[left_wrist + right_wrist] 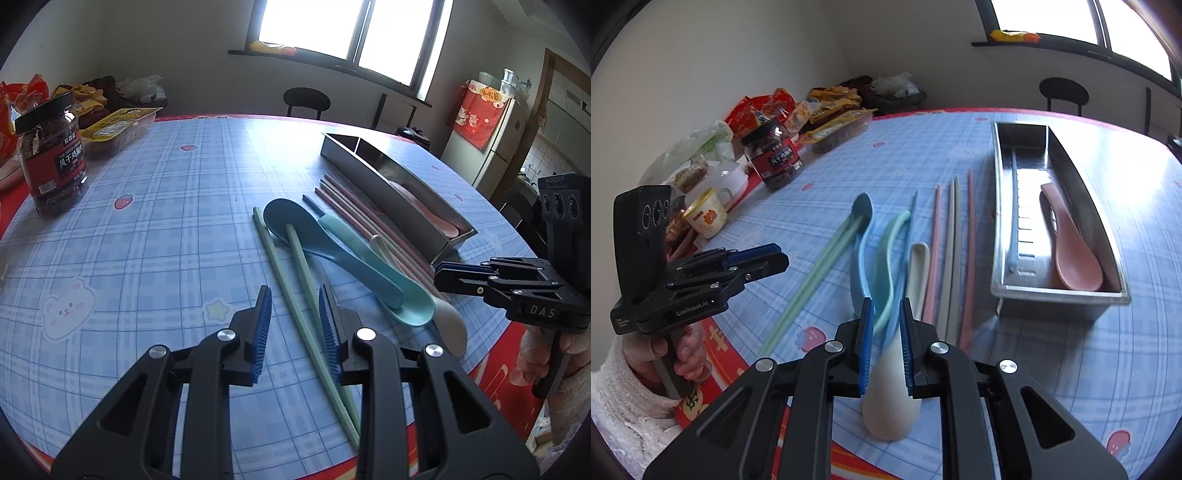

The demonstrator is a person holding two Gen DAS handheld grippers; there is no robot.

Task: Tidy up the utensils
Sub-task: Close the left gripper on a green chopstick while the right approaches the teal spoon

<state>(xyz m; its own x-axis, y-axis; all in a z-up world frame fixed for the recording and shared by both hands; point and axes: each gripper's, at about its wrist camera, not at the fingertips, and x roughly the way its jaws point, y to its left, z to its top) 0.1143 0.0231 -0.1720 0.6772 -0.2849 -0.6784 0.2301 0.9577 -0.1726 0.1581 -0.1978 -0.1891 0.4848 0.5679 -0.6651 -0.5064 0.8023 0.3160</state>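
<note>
Left wrist view looks down on a round tabletop (155, 206) under a pale blue checked cloth, where a loose heap of plastic utensils lies beside a long stainless steel organiser tray (397, 201). The left hand-held gripper (295, 306) hangs low over two mint green chopsticks (295, 291); its blue ribbed pads stand partly apart, one chopstick passes between them, and they do not press on it, so nothing is gripped. A dark blue spoon (295, 229) rests across those chopsticks, a teal spoon (406, 302) overlaps its handle, and several pink chopsticks (354, 214) lie right against the tray's near wall.

Right wrist view shows the right hand-held gripper (886, 325) with its jaws narrowed to a slim gap around the neck of a cream spoon (892, 406), whose bowl lies near the camera; whether the pads actually pinch it I cannot tell, as motion blur smears the fingertips. Inside the tray, a pink spoon (1071, 254) lies in the right compartment and a light blue chopstick (1012, 229) in the left one. A dark jar with a red label (774, 157) stands well apart among snack packets.
</note>
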